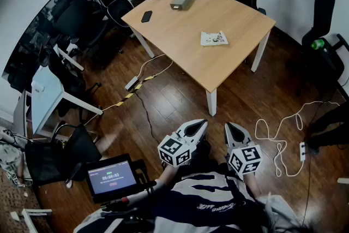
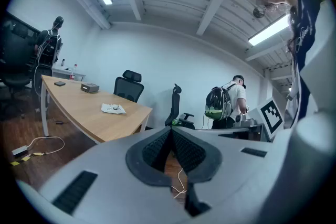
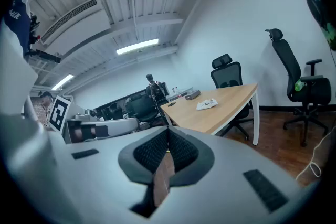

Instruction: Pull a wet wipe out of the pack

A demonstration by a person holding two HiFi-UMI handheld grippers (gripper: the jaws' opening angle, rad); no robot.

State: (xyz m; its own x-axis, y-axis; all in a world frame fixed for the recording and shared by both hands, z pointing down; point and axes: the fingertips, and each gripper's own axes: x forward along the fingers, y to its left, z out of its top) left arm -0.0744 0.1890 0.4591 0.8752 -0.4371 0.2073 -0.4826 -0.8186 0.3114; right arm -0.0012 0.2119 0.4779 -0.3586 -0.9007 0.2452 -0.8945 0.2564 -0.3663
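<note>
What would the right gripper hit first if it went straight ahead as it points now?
Probably the wooden table, near its closest corner; nothing shows in between, though depth is unclear.

Left claw (image 2: 170, 132): jaws closed together, empty.
Tabletop (image 2: 73, 105): far left, carrying wipe pack (image 2: 113, 108).
Person (image 2: 239, 98): far right, wearing backpack (image 2: 216, 104).

Head cam: high, steeply down. Gripper cams: low, fwd, far from table (image 1: 218, 19); all three share it.
</note>
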